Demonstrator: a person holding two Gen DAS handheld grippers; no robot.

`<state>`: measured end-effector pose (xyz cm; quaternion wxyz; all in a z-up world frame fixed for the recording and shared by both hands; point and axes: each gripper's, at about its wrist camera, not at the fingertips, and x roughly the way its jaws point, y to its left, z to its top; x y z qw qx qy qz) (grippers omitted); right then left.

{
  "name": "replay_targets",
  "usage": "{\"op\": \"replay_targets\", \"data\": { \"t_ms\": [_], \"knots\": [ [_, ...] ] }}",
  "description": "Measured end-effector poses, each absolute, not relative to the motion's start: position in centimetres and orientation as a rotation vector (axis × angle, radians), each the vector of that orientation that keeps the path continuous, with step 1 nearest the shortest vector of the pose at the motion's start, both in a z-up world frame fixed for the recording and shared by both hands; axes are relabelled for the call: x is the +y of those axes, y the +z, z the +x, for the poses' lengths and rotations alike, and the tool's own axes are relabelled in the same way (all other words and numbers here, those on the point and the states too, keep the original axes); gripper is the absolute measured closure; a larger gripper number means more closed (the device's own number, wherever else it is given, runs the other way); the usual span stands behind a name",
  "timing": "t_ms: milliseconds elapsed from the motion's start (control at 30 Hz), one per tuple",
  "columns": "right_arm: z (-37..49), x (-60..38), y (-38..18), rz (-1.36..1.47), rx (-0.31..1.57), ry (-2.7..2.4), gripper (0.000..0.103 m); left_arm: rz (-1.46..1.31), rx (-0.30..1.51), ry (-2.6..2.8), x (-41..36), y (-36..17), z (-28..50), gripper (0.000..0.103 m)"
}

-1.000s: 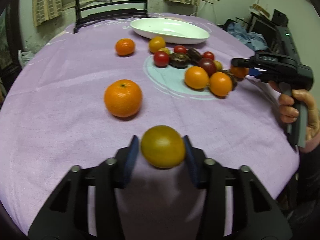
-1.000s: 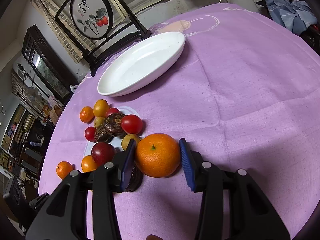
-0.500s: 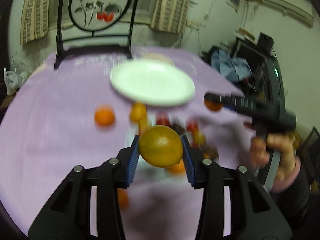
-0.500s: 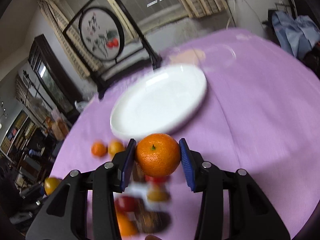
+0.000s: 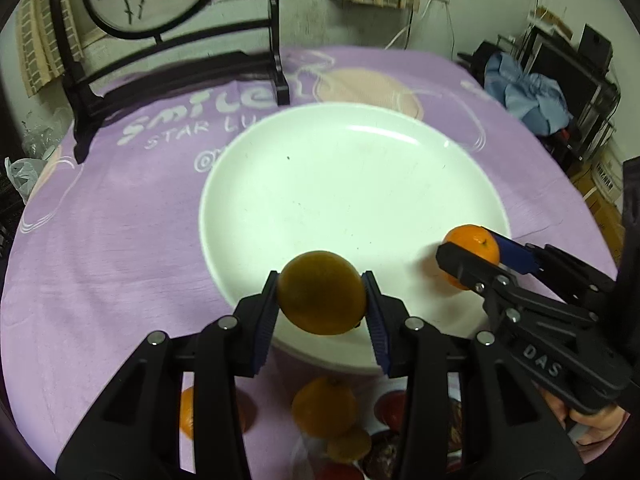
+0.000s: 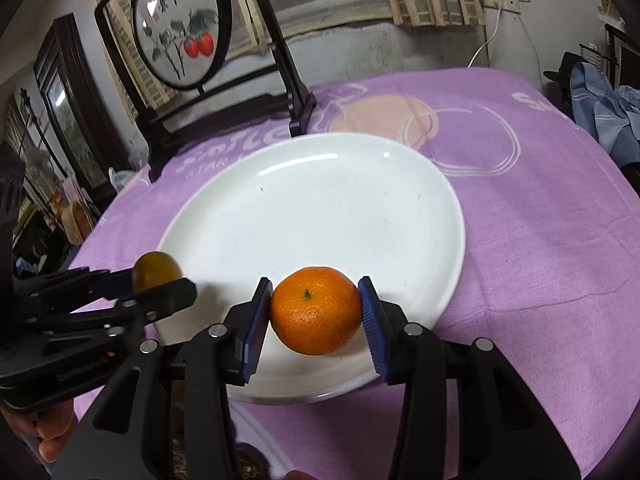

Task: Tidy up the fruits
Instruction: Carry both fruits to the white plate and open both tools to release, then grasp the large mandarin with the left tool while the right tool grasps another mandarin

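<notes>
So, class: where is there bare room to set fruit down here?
The white plate is bare from rim to rim. Purple cloth beside it, toward the blue clothing, is free. The near edge is crowded: loose fruit below the plate.

Black plastic left gripper (image 5: pixel 322 304) and right gripper (image 6: pixel 316 312), blue ribbed pads on fingers (image 5: pixel 262 320), silver screws, embossed "DAS" lettering

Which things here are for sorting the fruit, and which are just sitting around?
For the job:
- orange mandarin in right claw
- yellow-green fruit in left claw
- white plate

Just around:
- round fruit picture
- blue cloth
- purple tablecloth
</notes>
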<state>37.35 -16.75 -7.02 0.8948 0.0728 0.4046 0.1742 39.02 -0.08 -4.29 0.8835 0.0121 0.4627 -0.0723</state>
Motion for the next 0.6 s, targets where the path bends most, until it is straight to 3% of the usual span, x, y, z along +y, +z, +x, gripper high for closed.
{"op": "replay_targets", "data": {
  "t_ms": [33, 100, 133, 200, 400, 600],
  "knots": [
    [37.4, -16.7, -7.1, 0.149, 0.854, 0.364, 0.058, 0.028, 0.977, -0.150, -0.2, -4.6, 39.3, 0.060],
    [37.3, -17.0, -7.0, 0.165, 0.864, 0.364, 0.057, 0.028, 0.958, -0.126, -0.3, -4.3, 39.2, 0.038],
    [37.2, -17.4, -6.8, 0.185, 0.862, 0.376, 0.056, 0.027, 0.939, -0.114, -0.2, -3.9, 38.9, 0.033],
    [36.5, -18.0, -6.2, 0.216, 0.851, 0.394, 0.045, 0.013, 0.889, -0.110, 0.2, -2.4, 37.6, 0.016],
    [31.7, -19.6, -3.6, 0.247, 0.766, 0.432, 0.040, 0.018, 0.797, -0.099, 2.7, 0.8, 29.5, 0.006],
    [22.3, -20.7, -4.0, 0.235, 0.757, 0.495, 0.040, -0.028, 0.744, -0.131, 6.3, -0.1, 19.1, 0.006]
  ]
}}
